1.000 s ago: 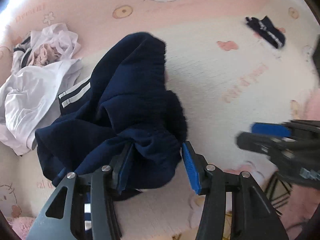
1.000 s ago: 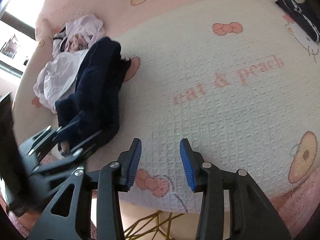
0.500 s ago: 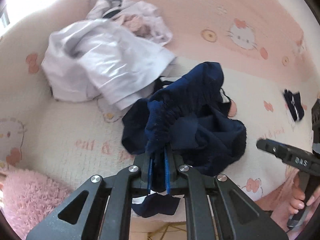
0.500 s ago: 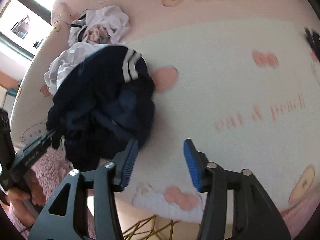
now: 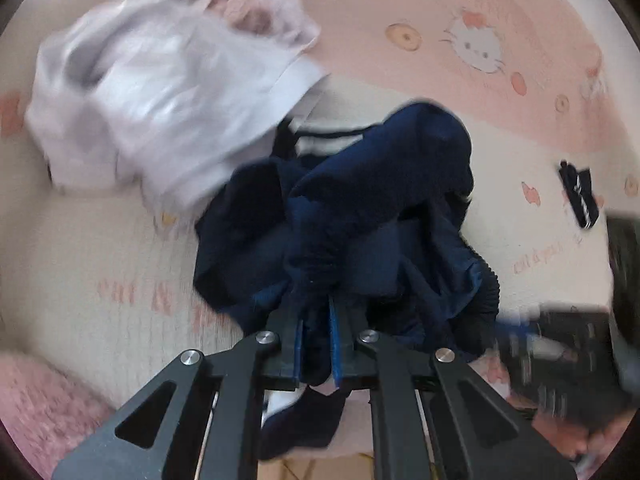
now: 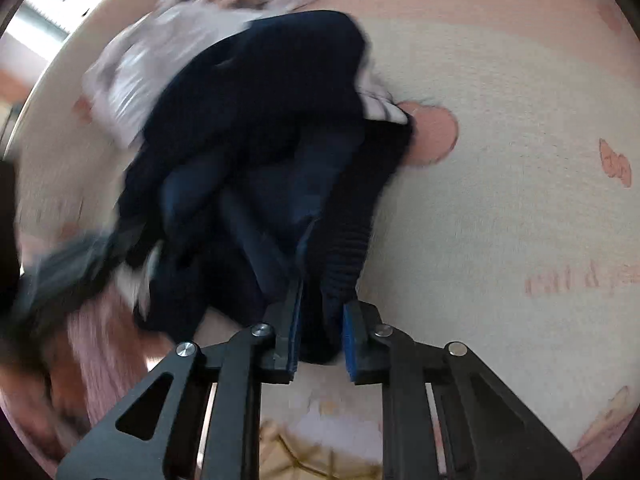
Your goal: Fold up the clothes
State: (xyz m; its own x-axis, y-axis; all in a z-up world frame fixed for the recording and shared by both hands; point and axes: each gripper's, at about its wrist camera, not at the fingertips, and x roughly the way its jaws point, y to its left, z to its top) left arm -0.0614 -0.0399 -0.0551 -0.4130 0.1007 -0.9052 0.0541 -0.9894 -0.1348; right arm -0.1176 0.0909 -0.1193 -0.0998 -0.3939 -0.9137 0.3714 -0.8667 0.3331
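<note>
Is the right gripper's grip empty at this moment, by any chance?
No, the right gripper has its jaws closed on a ribbed edge of the navy garment.

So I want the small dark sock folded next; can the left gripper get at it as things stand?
Probably not yet: the left gripper is shut on the navy garment, and the sock lies apart, far to its right on the blanket.

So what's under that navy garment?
The navy garment lies on the cream blanket, its far edge overlapping the white clothes. Both grippers pinch its near edge. Anything beneath is hidden.
</note>
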